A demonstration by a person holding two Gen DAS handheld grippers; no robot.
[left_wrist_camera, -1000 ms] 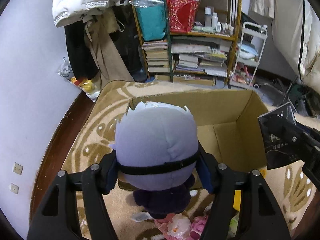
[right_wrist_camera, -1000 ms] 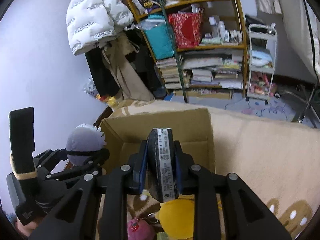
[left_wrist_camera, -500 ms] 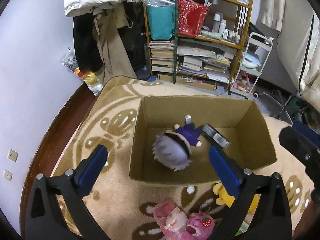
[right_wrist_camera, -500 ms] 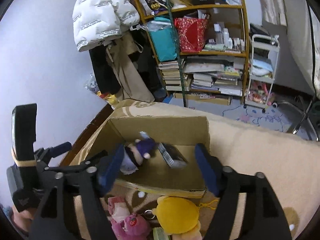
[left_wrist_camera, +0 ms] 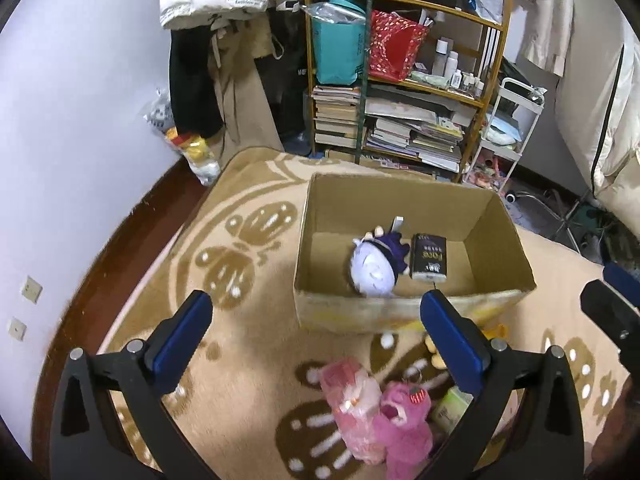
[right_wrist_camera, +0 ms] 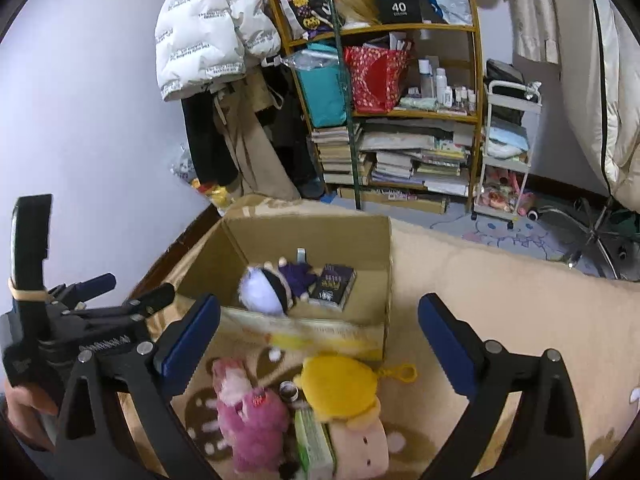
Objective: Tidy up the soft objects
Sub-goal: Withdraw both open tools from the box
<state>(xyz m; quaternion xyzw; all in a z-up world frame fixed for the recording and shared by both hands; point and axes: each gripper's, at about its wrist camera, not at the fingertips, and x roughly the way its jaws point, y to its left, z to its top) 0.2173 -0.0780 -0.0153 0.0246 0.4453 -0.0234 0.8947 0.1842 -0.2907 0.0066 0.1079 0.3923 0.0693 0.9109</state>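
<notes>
An open cardboard box point(left_wrist_camera: 400, 314) point(right_wrist_camera: 312, 240) stands on the patterned rug. Inside lie a pale-haired plush doll in purple point(left_wrist_camera: 374, 268) point(right_wrist_camera: 262, 294) and a black tissue pack point(left_wrist_camera: 429, 256) point(right_wrist_camera: 334, 286), side by side. My left gripper point(left_wrist_camera: 314, 308) hangs above the rug in front of the box, its jaws opening with nothing between them. My right gripper point(right_wrist_camera: 319, 308) is over the box's near wall, jaws likewise opening and empty. In front of the box lie a pink plush point(left_wrist_camera: 404, 420) point(right_wrist_camera: 250, 420), a yellow plush point(right_wrist_camera: 340, 384) and a green pack point(right_wrist_camera: 314, 440).
A pink wrapped bundle point(left_wrist_camera: 352, 396) and a pale pink plush point(right_wrist_camera: 360, 444) also lie by the pile. Behind the box stand a crowded bookshelf point(left_wrist_camera: 400, 112), a white cart point(left_wrist_camera: 504, 140) and hanging coats point(left_wrist_camera: 224, 40). The rug ends at dark wood floor point(left_wrist_camera: 120, 240) on the left.
The left gripper let go of the doll and the right let go of the black pack. Both now lie in the box. Both grippers have opened wide and drawn back and up.
</notes>
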